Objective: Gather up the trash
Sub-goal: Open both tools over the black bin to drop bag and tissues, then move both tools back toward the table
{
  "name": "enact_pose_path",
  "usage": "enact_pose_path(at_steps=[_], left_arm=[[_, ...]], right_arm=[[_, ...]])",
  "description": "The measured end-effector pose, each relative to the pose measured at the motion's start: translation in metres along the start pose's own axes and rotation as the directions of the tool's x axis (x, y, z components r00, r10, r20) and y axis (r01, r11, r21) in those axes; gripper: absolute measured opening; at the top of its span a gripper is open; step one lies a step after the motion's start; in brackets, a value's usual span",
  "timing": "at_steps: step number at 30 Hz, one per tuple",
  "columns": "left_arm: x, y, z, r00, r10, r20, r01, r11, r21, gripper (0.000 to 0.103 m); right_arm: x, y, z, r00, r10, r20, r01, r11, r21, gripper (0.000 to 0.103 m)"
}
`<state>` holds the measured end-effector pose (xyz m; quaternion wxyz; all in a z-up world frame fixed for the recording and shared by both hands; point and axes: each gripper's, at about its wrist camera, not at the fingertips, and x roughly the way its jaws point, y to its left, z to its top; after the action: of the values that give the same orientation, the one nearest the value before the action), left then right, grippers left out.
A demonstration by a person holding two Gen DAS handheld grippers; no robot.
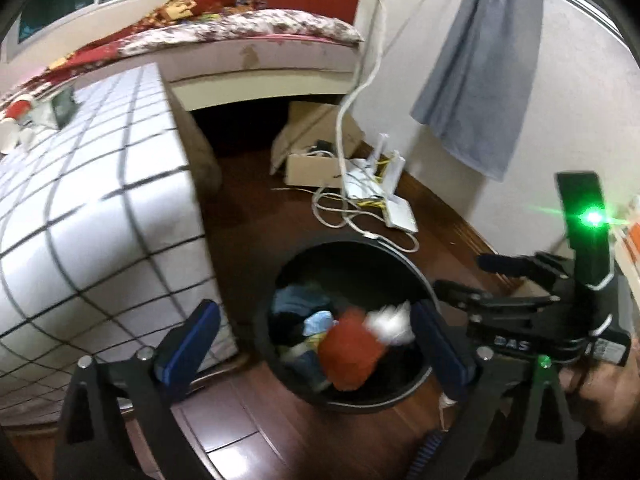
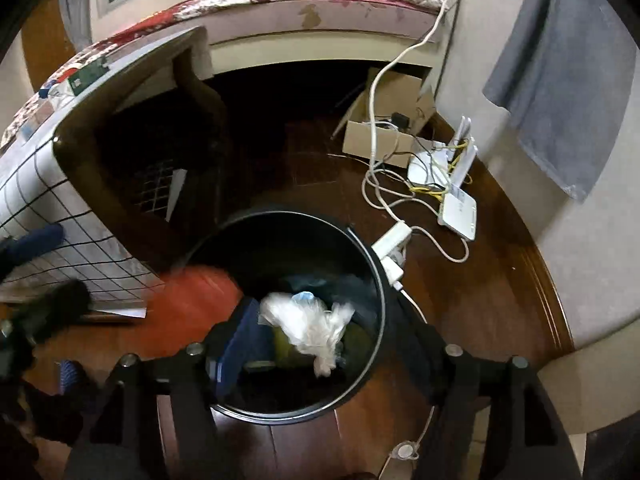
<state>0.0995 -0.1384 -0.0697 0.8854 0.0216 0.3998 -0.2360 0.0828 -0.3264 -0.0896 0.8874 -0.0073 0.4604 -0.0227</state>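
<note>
While airborne, red trash (image 1: 350, 354) between spread left fingers (image 1: 188, 338), above bin (image 1: 420, 276).

Red wad (image 1: 350, 354) and white plastic (image 2: 308, 322) over black bin (image 2: 376, 264)

A red lump (image 1: 349, 354) and a white wad (image 1: 390, 324) over my bin (image 1: 416, 276) are motion-smeared; I cannot identify either. My right finger (image 2: 416, 344) hides the bin's near rim.

Glossy wood floor (image 2: 480, 304), smooth black plastic bin (image 2: 372, 264), crinkled white plastic wrapper (image 2: 308, 320)
</note>
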Motion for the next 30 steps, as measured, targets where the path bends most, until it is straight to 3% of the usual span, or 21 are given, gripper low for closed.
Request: enact_pose_path(at_steps=[1,3,14,30], left_arm=[[-0.002,0.001,0.000,1.000,0.019,0.005,-0.019,1.000,-0.002,0.100],[-0.004,0.004,-0.001,0.999,0.053,0.006,-0.053,0.999,-0.001,0.102],[-0.025,0.019,0.001,0.990,0.124,0.064,-0.123,0.992,-0.010,0.102],[-0.057,0.037,0.006,0.979,0.164,0.119,-0.160,0.986,-0.044,0.102]], right_arm=[[-0.004,0.002,0.001,1.000,-0.005,0.016,0.005,1.000,-0.009,0.090],[-0.011,0.007,0.002,0.999,-0.006,0.043,0.008,1.000,-0.026,0.097],[-0.032,0.025,0.012,0.992,-0.004,0.125,0.014,0.996,-0.083,0.101],[-0.051,0.060,0.020,0.982,0.021,0.189,0.009,0.988,-0.157,0.102]])
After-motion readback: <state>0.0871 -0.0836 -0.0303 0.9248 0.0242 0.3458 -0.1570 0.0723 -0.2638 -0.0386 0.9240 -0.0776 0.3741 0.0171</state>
